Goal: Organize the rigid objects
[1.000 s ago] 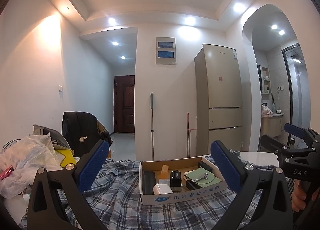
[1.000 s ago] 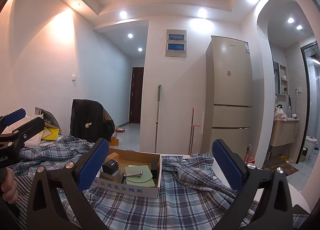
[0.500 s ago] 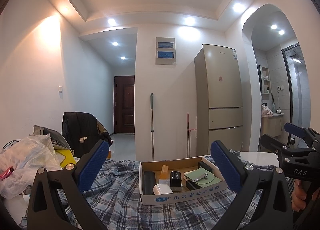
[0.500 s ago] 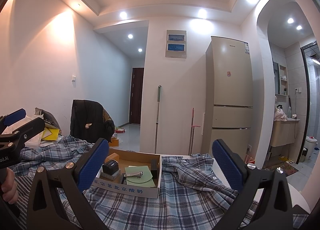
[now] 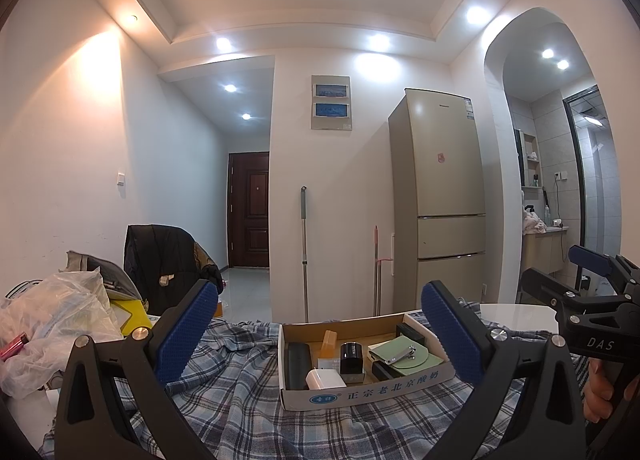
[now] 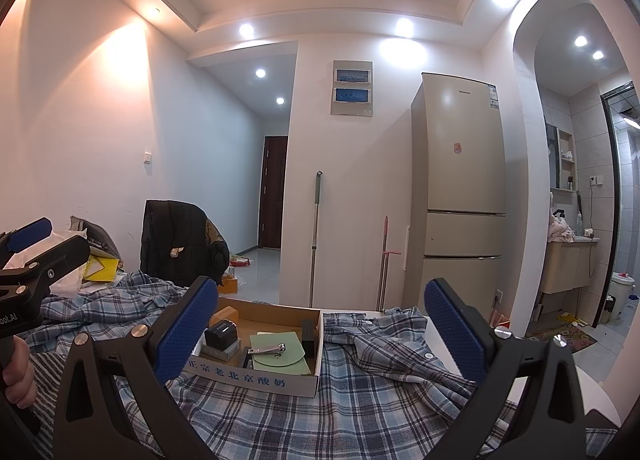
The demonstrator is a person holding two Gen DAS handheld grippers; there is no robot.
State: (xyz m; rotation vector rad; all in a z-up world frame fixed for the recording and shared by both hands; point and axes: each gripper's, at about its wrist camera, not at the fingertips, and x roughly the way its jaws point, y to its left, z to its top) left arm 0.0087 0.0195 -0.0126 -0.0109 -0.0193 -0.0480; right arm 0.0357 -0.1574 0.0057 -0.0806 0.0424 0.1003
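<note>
A shallow cardboard box [image 5: 366, 394] [image 6: 256, 378] sits on a blue plaid cloth [image 5: 240, 412]. It holds a black case [image 5: 297, 364], a white charger cube [image 5: 325, 378], an orange block [image 5: 329, 343], a small black device [image 5: 351, 357] [image 6: 222, 334], a green pouch [image 5: 404, 354] [image 6: 280, 352] with nail clippers [image 5: 398, 355] [image 6: 269, 348] on it, and a black box [image 5: 410, 331]. My left gripper [image 5: 320, 334] is open and empty, held above the cloth in front of the box. My right gripper [image 6: 321, 330] is open and empty, to the right of the box.
A plastic bag [image 5: 56, 324] and a yellow item [image 5: 130, 316] lie at the left. A chair with a dark jacket [image 5: 164, 264] stands behind. A fridge [image 5: 438, 200], a mop [image 5: 304, 252] and a white round tabletop edge [image 5: 520, 318] are beyond the box.
</note>
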